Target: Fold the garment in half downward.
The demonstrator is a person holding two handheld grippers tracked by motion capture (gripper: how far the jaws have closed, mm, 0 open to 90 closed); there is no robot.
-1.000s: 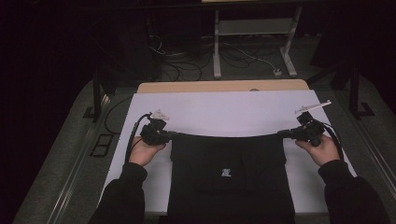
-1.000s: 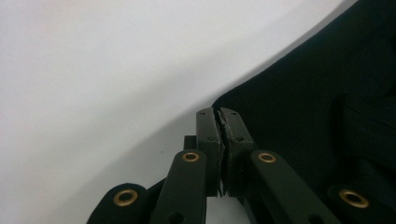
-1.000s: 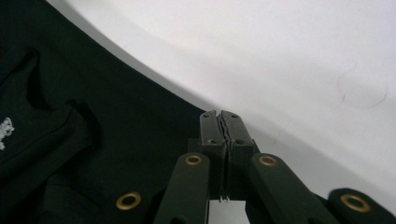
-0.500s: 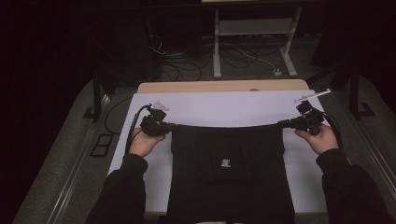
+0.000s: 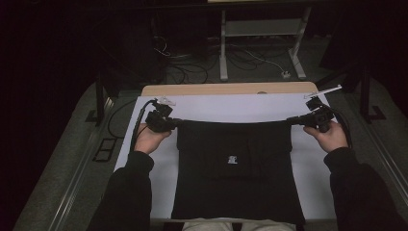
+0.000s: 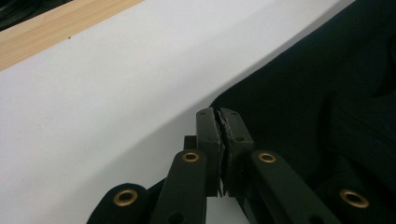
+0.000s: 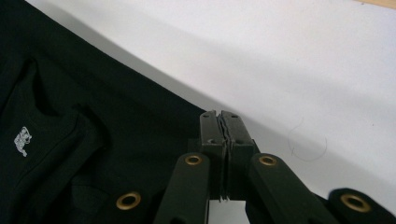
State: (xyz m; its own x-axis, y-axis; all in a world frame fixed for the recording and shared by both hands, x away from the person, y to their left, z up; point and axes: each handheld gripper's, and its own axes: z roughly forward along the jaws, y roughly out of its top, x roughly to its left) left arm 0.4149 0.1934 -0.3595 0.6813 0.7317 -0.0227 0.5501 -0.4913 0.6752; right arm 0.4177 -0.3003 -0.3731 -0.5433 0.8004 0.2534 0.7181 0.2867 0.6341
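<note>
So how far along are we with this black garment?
Done: the black garment is laid out on the white sheet, its near edge hanging off the table. In hand: the left claw and right claw are each shut on a far corner, with the far edge stretched between them. Left: no fold over the body is visible, so the fold looks still to do.

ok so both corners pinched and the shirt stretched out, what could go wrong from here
Each grip is only a thin pinch at a top corner of the black shirt, so the left gripper or right gripper could lose the cloth if the pull goes uneven. The top edge sags between them, so it may land wrinkled. The near hem hangs over the edge of the white sheet and could drag.
</note>
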